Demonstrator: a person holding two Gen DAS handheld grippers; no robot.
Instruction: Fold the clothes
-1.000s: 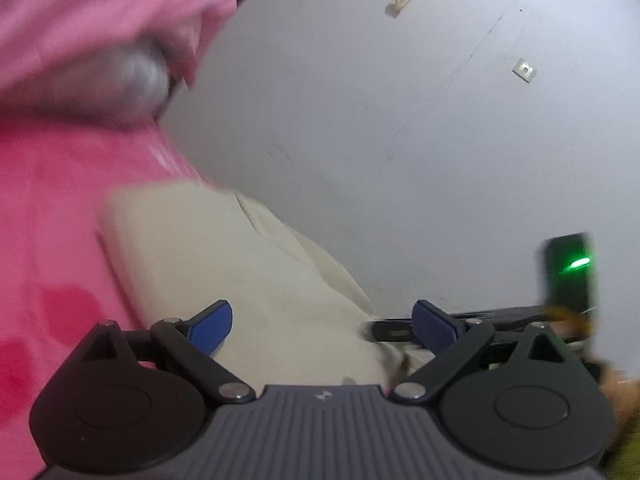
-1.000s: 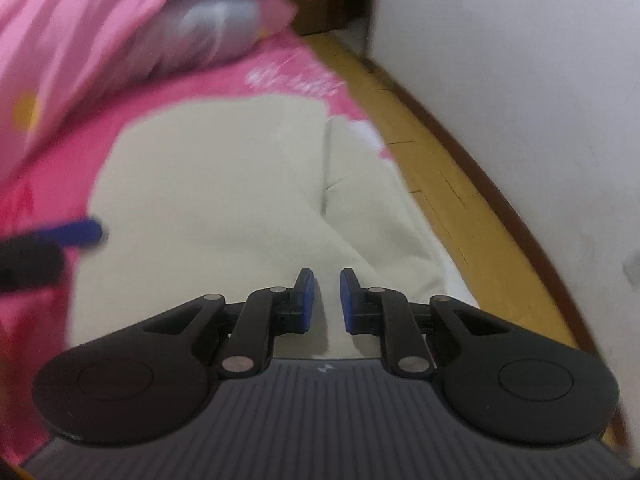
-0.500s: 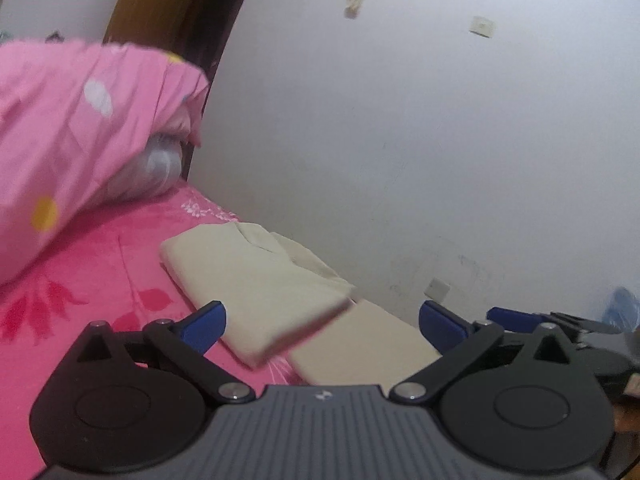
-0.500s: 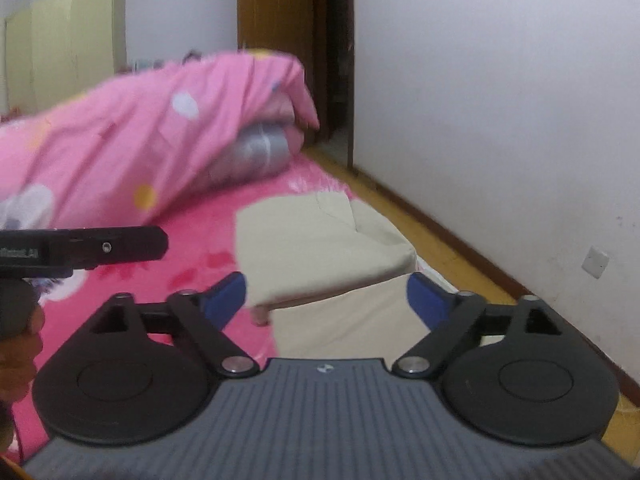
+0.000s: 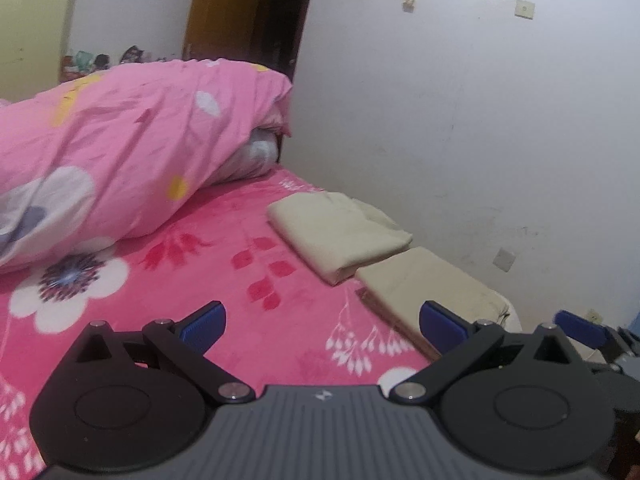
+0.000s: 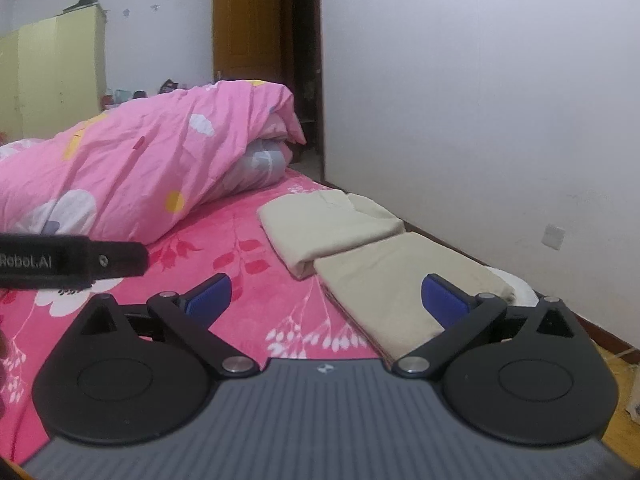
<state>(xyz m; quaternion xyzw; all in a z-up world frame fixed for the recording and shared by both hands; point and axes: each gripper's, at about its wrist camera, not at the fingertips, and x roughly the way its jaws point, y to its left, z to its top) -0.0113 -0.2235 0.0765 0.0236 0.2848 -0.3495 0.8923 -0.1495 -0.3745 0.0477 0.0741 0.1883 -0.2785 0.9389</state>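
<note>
Cream folded garment (image 5: pixel 340 232) lies on the pink floral bedsheet (image 5: pixel 224 272), near the bed's wall-side edge, its near end touching a second folded beige cloth (image 5: pixel 432 284). Beyond it sits a heaped pink duvet (image 5: pixel 132 160). Left gripper (image 5: pixel 322 322) hovers above the sheet, jaws spread wide, holding nothing. Right gripper (image 6: pixel 326 298) is opening, nothing between its fingers.

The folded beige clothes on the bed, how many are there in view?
2. One folded beige cloth lies farther away, near the pink quilt. The second folded beige cloth lies nearer, at the bed's edge by the wall, overlapping the first. Others may be hidden.
</note>
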